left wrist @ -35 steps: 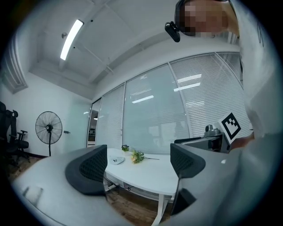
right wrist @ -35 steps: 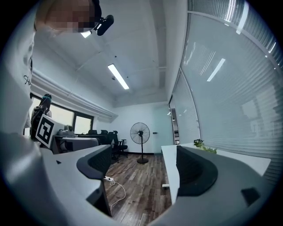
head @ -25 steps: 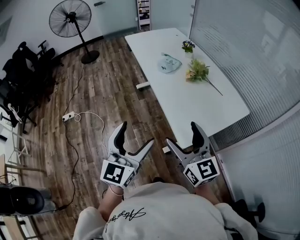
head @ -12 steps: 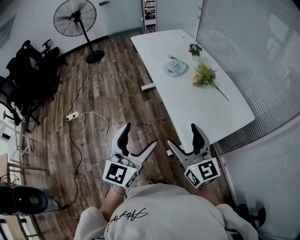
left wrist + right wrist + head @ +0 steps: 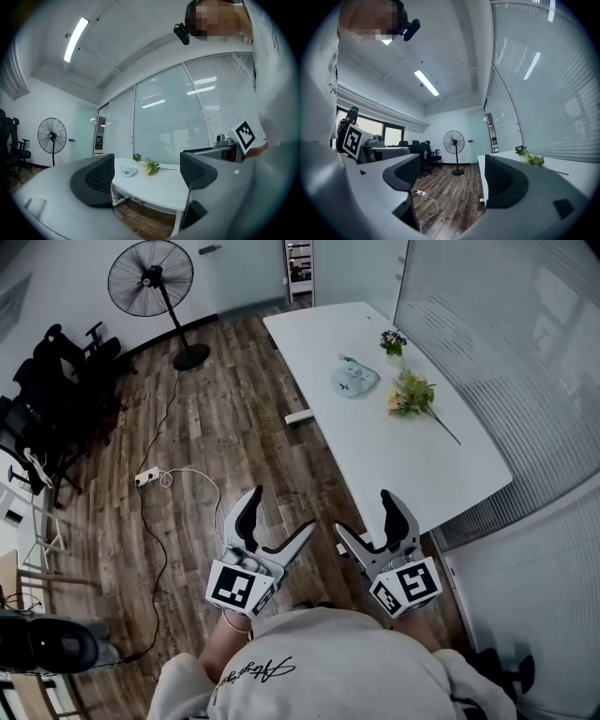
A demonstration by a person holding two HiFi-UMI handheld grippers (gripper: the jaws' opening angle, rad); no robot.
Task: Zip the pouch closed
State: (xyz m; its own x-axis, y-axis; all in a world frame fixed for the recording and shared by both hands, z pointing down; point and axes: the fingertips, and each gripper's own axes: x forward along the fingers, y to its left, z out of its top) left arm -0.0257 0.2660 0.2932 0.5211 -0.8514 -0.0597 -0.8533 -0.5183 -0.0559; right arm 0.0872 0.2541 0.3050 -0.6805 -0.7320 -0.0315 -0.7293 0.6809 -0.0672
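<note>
A pale teal pouch (image 5: 354, 381) lies flat on the far half of a long white table (image 5: 375, 456); it shows small in the left gripper view too, pouch (image 5: 127, 172). My left gripper (image 5: 278, 519) is held close to my body over the wood floor, open and empty. My right gripper (image 5: 367, 521) hangs beside it near the table's near end, also open with nothing between its jaws. Both are far from the pouch. In the gripper views the left gripper (image 5: 146, 174) and right gripper (image 5: 451, 178) show wide gaps.
A flower sprig (image 5: 413, 396) and a small potted plant (image 5: 393, 339) lie beside the pouch. A standing fan (image 5: 153, 285), black office chairs (image 5: 56, 381) and a white power strip with cable (image 5: 146, 478) occupy the wood floor at left. Glass walls with blinds run along the right.
The view has shifted slightly, so the table and pouch sit a little further right in the picture. Both grippers keep the same open pose near my body.
</note>
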